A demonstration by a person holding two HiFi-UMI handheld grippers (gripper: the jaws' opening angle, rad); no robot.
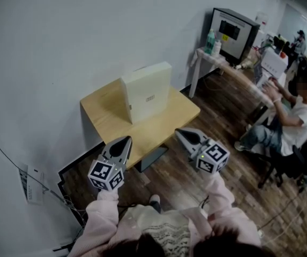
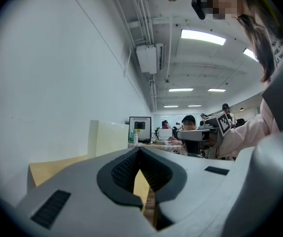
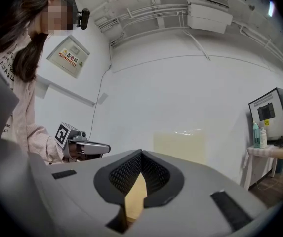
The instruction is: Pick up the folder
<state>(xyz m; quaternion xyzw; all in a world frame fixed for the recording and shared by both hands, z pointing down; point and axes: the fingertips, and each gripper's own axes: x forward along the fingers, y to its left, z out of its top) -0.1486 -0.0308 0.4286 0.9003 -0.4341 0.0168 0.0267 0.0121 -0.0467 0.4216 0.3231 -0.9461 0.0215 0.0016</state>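
Observation:
A cream box-shaped folder stands upright on a small wooden table against the white wall. It also shows as a pale block in the left gripper view and in the right gripper view. My left gripper hovers shut and empty over the table's near left edge. My right gripper is shut and empty at the table's near right corner. Both point level toward the folder and stand well short of it. Each gripper sees the other: the right gripper and the left gripper.
A white side table with bottles and a dark monitor stands to the right. A seated person is at the far right. Cables and a dark frame lie on the wood floor by the wall.

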